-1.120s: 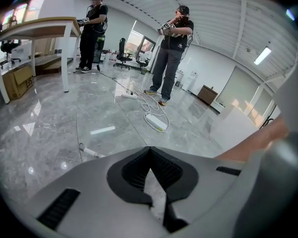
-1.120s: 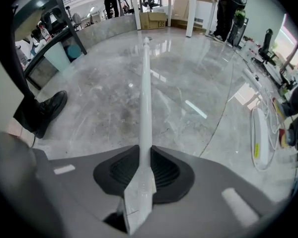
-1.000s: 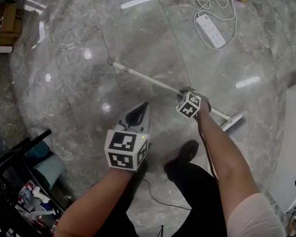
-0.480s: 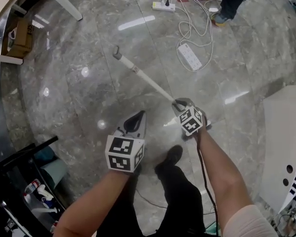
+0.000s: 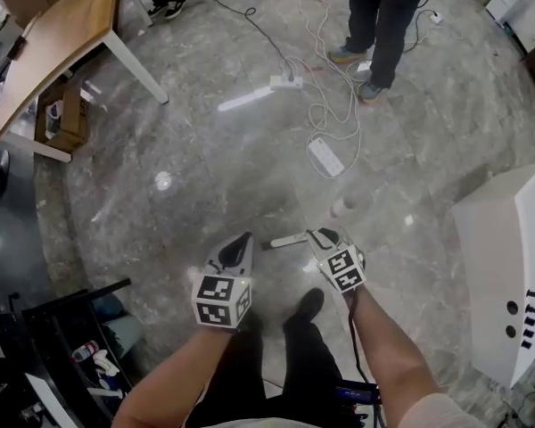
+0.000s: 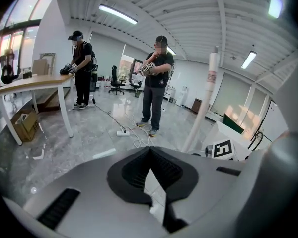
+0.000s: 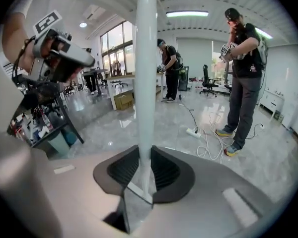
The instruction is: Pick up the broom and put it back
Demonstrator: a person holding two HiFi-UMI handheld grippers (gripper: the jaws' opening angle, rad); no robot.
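The broom's white handle [image 7: 146, 83] stands upright between the jaws of my right gripper [image 7: 145, 155], which is shut on it. From the head view the handle [image 5: 341, 209] is foreshortened and rises toward the camera from the right gripper [image 5: 324, 235]. The broom's head is hidden below the gripper. My left gripper [image 5: 248, 236] hovers just left of it, shut, with nothing between its tips [image 6: 149, 150]. In the left gripper view the handle [image 6: 203, 103] stands to the right, above the right gripper's marker cube [image 6: 222, 149].
Power strips and white cables [image 5: 325, 157] lie on the marble floor ahead. A person's legs [image 5: 383, 16] stand beyond them. A wooden table [image 5: 62, 38] is far left, a white cabinet [image 5: 508, 266] at right, and a black rack [image 5: 62, 346] near left.
Both grippers rose well off the floor. The broom went from lying slanted on the floor to upright in the right gripper. The head view now takes in more of the room.
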